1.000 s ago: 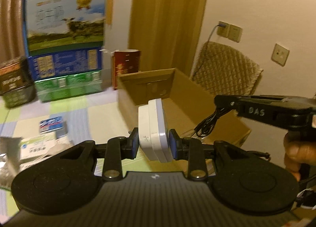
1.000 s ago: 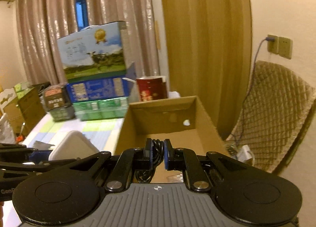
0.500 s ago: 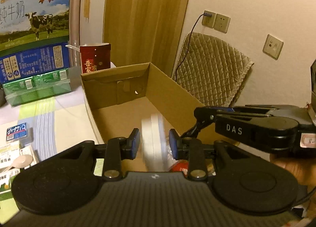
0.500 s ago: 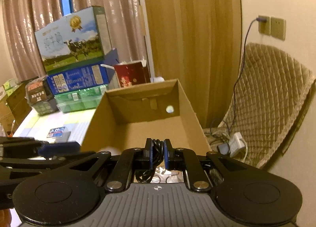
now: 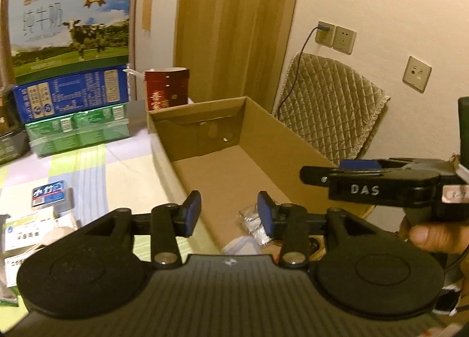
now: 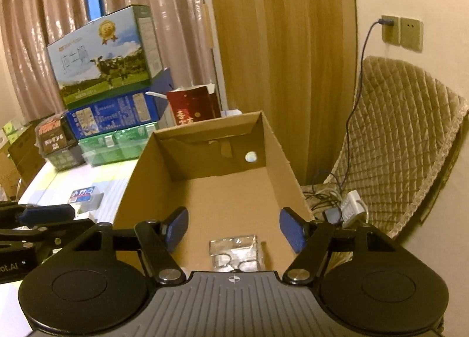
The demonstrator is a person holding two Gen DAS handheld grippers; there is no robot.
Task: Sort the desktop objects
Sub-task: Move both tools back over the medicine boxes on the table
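**Emptying both grippers over the box**

Filling up slowly, the cardboard box (image 6: 272, 143) is sitting at the right edge of the table (image 5: 96, 167), and most of its floor is lying bare. At its near end a silvery foil packet (image 6: 234, 252) is resting, with what may be a white plastic thing (image 5: 240, 241) beside it, though the left gripper's body is hiding most of that. So part of the sorting is looking done.

Plenty is waiting on the table to the left: a small blue-labelled packet (image 5: 48, 193), and white boxes and a spoon-like thing (image 5: 38, 231) at the near left edge. The stacked cartons (image 5: 70, 55) at the far end are probably not part of the job.

The left gripper (image 5: 228, 214) is hanging over the box's near left wall, its jaws opening with nothing between them. A second ago it was clamping a white adapter-like block; that block is gone from its pads now.

The right gripper (image 6: 234, 228) is likewise opening, empty, above the box floor. Earlier it was pinching a coiled black cable, which I cannot find now.
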